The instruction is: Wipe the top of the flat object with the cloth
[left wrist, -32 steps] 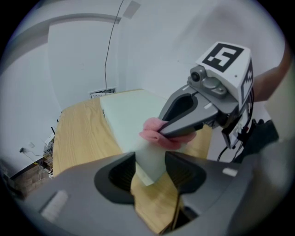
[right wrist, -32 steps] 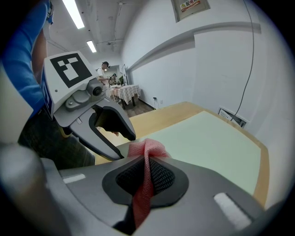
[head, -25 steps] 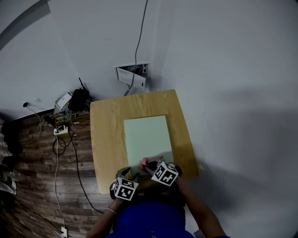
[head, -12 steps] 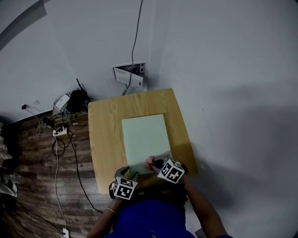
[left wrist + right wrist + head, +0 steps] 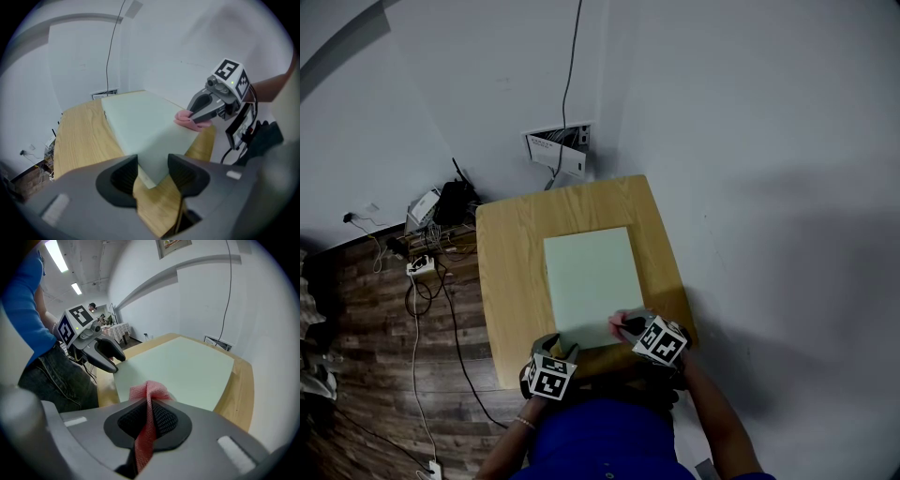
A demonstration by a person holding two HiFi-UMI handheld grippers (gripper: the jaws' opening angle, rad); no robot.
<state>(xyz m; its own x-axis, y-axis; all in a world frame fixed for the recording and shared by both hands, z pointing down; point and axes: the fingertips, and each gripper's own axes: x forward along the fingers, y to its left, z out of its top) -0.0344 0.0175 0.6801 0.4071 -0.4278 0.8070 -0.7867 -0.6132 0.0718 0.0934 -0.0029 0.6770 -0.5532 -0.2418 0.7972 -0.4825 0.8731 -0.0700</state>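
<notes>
A pale green flat board (image 5: 589, 277) lies on a small wooden table (image 5: 511, 281). My right gripper (image 5: 628, 325) is shut on a pink cloth (image 5: 617, 322) that rests on the board's near right corner. In the right gripper view the cloth (image 5: 150, 392) bunches out between the jaws onto the board (image 5: 183, 371). My left gripper (image 5: 561, 349) stands open at the board's near left corner; in the left gripper view that corner (image 5: 152, 180) sits between the parted jaws. The same view shows the cloth (image 5: 186, 119) under the right gripper (image 5: 201, 115).
Cables and power strips (image 5: 422, 262) lie on the dark wooden floor left of the table. A wall outlet box (image 5: 558, 150) with a cable sits behind the table's far edge. The person's blue shirt (image 5: 600, 441) fills the near side.
The right gripper has slid the cloth rightwards along the board's near edge to its right corner. The left gripper has stayed at the near left corner.
</notes>
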